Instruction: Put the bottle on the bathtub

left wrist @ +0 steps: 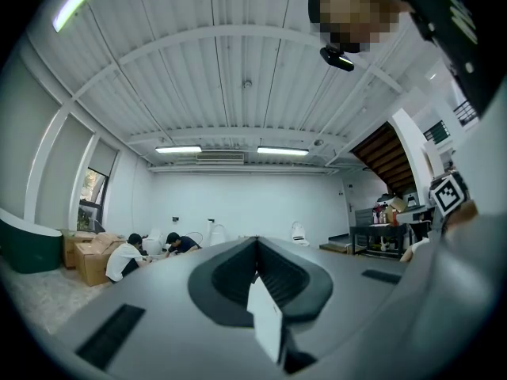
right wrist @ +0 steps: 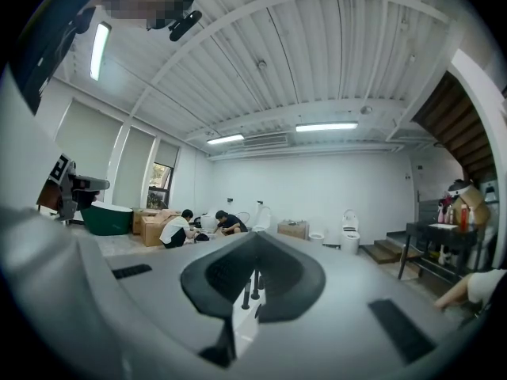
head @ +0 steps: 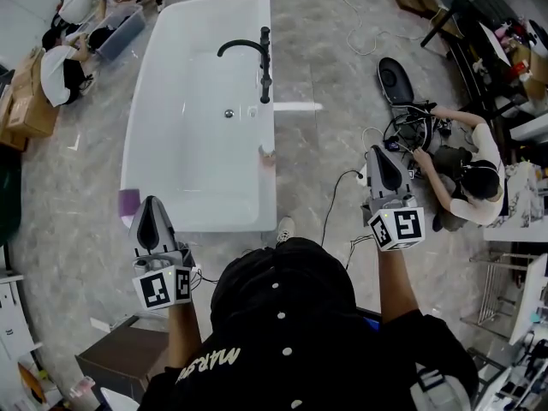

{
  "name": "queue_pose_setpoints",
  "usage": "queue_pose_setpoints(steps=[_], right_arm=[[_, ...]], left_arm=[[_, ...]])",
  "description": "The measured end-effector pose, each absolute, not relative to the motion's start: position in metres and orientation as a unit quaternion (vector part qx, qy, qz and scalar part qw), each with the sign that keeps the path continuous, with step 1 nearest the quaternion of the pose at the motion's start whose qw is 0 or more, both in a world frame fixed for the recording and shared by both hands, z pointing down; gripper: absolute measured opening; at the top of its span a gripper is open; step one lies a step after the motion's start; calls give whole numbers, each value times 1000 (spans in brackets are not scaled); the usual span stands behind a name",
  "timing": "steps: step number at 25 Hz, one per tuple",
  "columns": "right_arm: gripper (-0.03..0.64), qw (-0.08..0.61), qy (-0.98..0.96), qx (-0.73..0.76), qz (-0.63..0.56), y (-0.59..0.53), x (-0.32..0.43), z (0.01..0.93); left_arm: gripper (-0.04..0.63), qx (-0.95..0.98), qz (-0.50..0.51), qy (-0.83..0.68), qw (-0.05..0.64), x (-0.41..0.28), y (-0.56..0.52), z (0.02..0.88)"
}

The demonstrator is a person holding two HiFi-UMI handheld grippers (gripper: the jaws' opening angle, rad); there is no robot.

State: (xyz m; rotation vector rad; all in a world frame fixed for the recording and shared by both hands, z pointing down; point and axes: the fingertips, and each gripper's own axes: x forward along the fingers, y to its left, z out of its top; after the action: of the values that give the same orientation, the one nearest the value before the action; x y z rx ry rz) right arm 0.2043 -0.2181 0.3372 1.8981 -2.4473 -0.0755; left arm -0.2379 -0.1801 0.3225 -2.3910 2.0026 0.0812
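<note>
Well apart from fingers [head: 152, 226], bottle [head: 267, 153].

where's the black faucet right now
In the head view the black faucet stands on the right rim of the white bathtub, toward its far end, with its spout arching left over the basin.

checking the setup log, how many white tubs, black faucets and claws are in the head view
white tub: 1
black faucet: 1
left claw and right claw: 2
total: 4
</note>
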Motion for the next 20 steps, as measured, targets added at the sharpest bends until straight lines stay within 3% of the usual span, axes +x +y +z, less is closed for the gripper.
queue_pose_setpoints(steps=[20], right_arm=[[3,15,-799,601,-15,-220,186,337]], left_arm=[[11,-766,34,642,9,-244,-176,319]])
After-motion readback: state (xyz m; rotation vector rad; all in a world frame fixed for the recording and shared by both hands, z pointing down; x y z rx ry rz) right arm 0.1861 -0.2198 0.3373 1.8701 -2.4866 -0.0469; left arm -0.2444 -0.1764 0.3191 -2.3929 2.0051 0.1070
